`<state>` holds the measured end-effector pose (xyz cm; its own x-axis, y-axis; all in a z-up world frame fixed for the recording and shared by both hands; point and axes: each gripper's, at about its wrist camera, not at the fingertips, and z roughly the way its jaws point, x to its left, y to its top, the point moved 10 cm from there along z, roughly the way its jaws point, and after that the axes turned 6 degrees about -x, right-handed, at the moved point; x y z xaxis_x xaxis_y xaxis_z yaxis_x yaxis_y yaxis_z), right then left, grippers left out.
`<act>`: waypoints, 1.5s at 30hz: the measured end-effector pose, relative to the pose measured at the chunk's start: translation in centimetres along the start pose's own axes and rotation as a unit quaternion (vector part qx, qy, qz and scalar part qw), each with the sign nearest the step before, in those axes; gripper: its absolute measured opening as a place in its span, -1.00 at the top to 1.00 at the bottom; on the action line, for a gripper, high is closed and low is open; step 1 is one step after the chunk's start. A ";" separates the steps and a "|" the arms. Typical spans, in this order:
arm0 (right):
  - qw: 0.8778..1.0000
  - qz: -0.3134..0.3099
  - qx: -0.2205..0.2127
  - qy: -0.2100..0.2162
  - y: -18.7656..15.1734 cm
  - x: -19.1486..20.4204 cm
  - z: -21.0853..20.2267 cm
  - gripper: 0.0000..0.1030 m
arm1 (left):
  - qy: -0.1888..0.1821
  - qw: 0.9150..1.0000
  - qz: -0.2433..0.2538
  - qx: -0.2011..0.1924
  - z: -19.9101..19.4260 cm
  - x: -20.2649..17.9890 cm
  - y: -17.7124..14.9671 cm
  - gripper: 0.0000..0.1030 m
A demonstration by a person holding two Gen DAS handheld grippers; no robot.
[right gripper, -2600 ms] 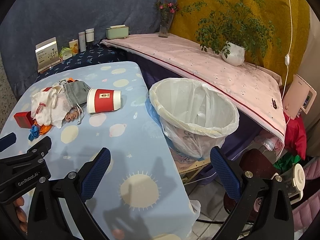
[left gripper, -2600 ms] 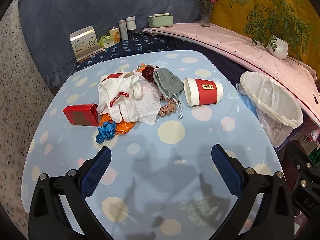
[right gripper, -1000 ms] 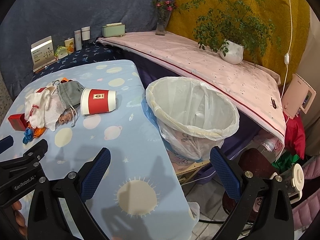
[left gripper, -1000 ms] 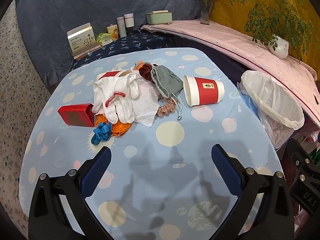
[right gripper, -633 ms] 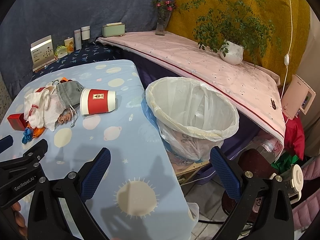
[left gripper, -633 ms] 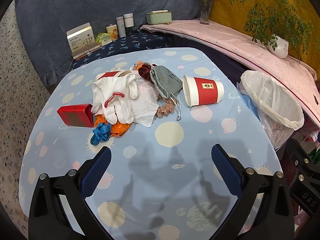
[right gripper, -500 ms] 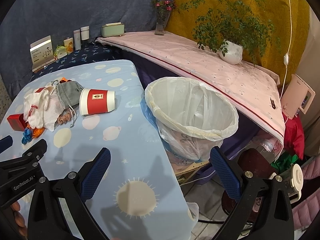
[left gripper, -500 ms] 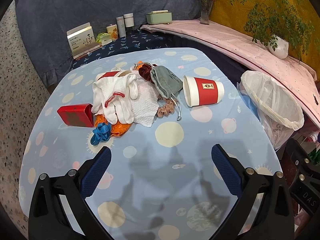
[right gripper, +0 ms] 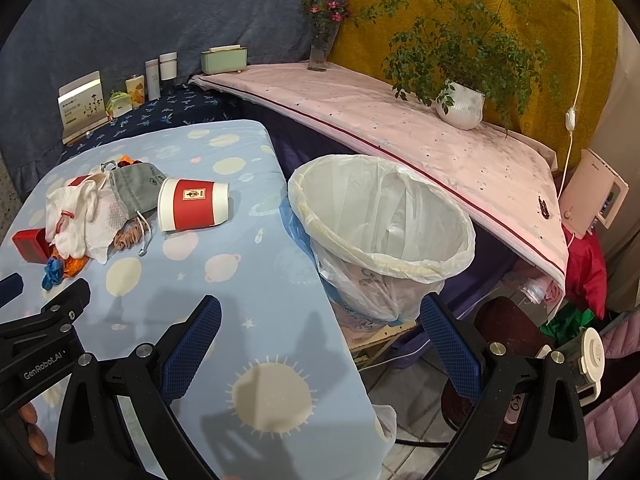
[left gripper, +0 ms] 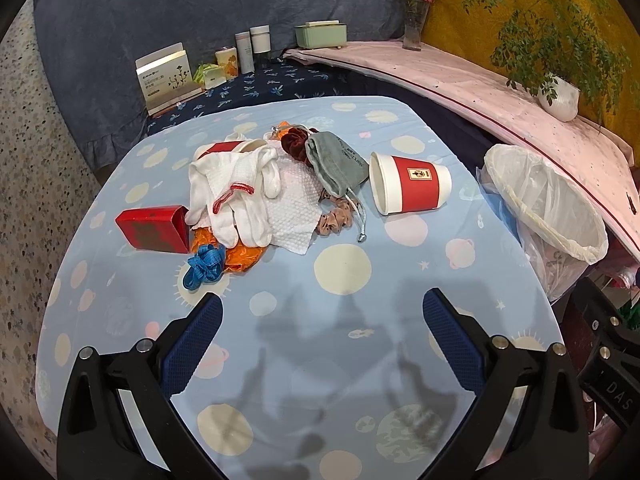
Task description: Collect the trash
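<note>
**Both claws empty, nothing collected yet**

Over the last few seconds my view has only drifted a little: the pile sits a touch farther from my left gripper [left gripper: 322, 314] than it did, and no item has shifted on the cloth. So the collecting has not begun, I judge.

My left gripper hangs over the near part of the blue planet-print tablecloth [left gripper: 344, 360] with its jaws spread wide and nothing between them. My right gripper [right gripper: 320, 316] is likewise wide apart and empty, looking past the table's right edge.

The trash lies at the far middle of the table: a red-and-white paper cup [left gripper: 410, 189] on its side, mouth to the left, well apart from the rest; left of it a heap with a grey drawstring pouch [left gripper: 337, 162], white gloves [left gripper: 236, 192], a white textured cloth [left gripper: 290, 216], a pink scrunchie [left gripper: 334, 222], orange wrapping [left gripper: 240, 256], a blue ribbon [left gripper: 204, 266] and a red box [left gripper: 154, 229].

The lined trash bin [right gripper: 384, 224] stands just off the table's right edge, open, with nothing visible inside. The cup lies nearest it and clear of the heap, so it looks the easiest first pick
</note>
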<state>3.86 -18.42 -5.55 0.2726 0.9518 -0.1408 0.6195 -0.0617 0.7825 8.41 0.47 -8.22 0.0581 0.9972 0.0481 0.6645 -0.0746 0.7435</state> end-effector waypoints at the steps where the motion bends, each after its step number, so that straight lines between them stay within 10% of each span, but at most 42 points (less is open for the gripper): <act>1: 1.000 -0.001 0.000 -0.001 0.1 0.0 0.0 -0.86 | 0.001 1.000 -0.002 0.000 0.0 0.1 0.0 -0.86; 26: 0.999 -0.008 -0.005 0.050 4.4 11.9 5.3 -0.86 | 0.106 0.983 -0.151 0.018 5.4 20.0 2.6 -0.86; 38: 0.999 -0.002 0.028 0.037 4.9 16.3 12.0 -0.86 | 0.080 0.964 -0.239 0.085 11.3 23.2 1.9 -0.85; 45: 0.999 -0.004 0.047 0.020 4.3 16.7 14.7 -0.77 | 0.046 0.964 -0.246 0.091 12.3 22.6 1.6 -0.11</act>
<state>21.86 -7.20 -13.48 0.2377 0.9637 -0.1213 0.6882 -0.0790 0.7212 19.97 22.76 -14.14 -0.3591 0.9082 -0.2151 0.7151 0.4158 0.5619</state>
